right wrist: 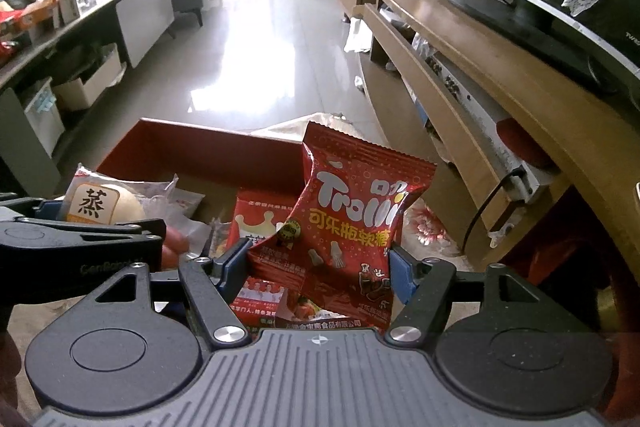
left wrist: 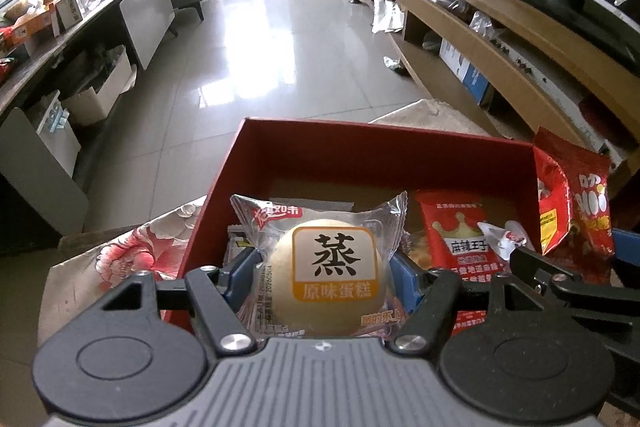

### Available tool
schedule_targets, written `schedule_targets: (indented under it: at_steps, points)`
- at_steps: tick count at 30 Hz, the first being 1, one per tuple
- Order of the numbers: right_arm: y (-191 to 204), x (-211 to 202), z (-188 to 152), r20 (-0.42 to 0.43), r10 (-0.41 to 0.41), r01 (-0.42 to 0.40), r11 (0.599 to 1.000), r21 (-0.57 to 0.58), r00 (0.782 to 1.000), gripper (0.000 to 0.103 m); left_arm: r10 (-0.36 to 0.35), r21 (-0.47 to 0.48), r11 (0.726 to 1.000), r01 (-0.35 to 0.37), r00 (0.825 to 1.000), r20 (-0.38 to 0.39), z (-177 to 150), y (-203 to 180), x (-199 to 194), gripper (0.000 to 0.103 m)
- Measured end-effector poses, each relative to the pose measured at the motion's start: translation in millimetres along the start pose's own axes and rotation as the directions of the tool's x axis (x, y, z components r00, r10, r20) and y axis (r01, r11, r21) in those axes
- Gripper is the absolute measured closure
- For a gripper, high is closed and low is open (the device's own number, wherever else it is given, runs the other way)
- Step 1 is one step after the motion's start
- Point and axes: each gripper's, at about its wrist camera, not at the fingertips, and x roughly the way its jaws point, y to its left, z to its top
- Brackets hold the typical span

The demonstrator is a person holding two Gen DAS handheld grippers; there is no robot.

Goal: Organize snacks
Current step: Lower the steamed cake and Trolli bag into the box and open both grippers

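Note:
My left gripper (left wrist: pixel 322 267) is shut on a wrapped steamed cake (left wrist: pixel 326 275), a pale round cake in clear wrap with an orange label, held over the near part of a red box (left wrist: pixel 360 143). My right gripper (right wrist: pixel 318 263) is shut on a red Trolli candy bag (right wrist: pixel 352 219), held upright above the same red box (right wrist: pixel 192 147). The Trolli bag also shows at the right of the left wrist view (left wrist: pixel 572 203), and the cake at the left of the right wrist view (right wrist: pixel 100 205). A red spicy snack packet (left wrist: pixel 460 239) lies inside the box.
The box stands on a floral cloth (left wrist: pixel 128 251). A wooden TV stand (right wrist: pixel 460 39) with a TV runs along the right. A cluttered grey counter (left wrist: pixel 48 39) runs along the left. Shiny tiled floor (left wrist: pixel 272 39) lies beyond the box.

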Motion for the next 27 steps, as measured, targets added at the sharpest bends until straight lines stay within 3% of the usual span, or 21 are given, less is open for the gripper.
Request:
schedule_targets:
  at_steps: [16,27]
  points:
    - [-4.6,19.9,2.5,-0.025,0.019,-0.019,1.0,0.013,1.0,0.024,0.0,-0.026,1.0,-0.001,0.999,-0.045,3.3,-0.3,16.6,0.028]
    - [-10.6,5.0,3.7,0.012,0.025,-0.025,0.999,0.042,1.0,0.021,-0.02,-0.013,1.0,0.02,1.0,-0.017,3.2,2.1,0.7,0.02]
